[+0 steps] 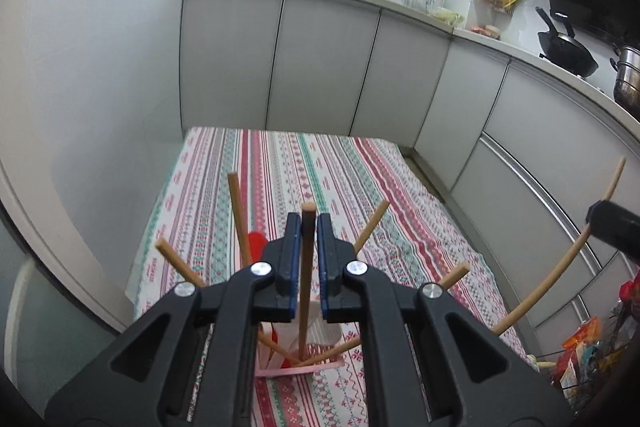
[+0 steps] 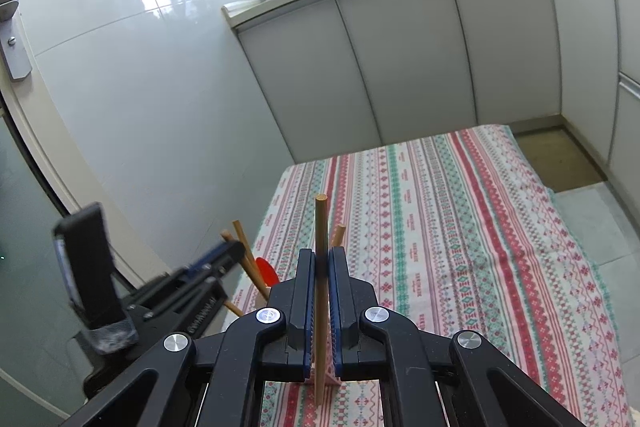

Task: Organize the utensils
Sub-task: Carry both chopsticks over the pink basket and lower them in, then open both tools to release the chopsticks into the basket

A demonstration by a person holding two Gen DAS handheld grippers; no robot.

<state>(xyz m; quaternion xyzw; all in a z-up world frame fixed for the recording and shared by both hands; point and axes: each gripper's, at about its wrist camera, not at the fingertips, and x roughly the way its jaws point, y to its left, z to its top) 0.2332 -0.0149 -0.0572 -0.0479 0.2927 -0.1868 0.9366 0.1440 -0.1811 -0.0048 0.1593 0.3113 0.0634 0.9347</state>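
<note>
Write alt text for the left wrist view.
The left gripper is shut on an upright wooden chopstick over a pink holder with more chopsticks and a red utensil, on a striped tablecloth in a kitchen.

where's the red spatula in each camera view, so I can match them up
Left wrist: red spatula sits left of centre, just beside the left gripper, among the chopsticks.
Right wrist: red spatula shows lower left, next to the right gripper.
Shared landmark: the striped tablecloth.
</note>
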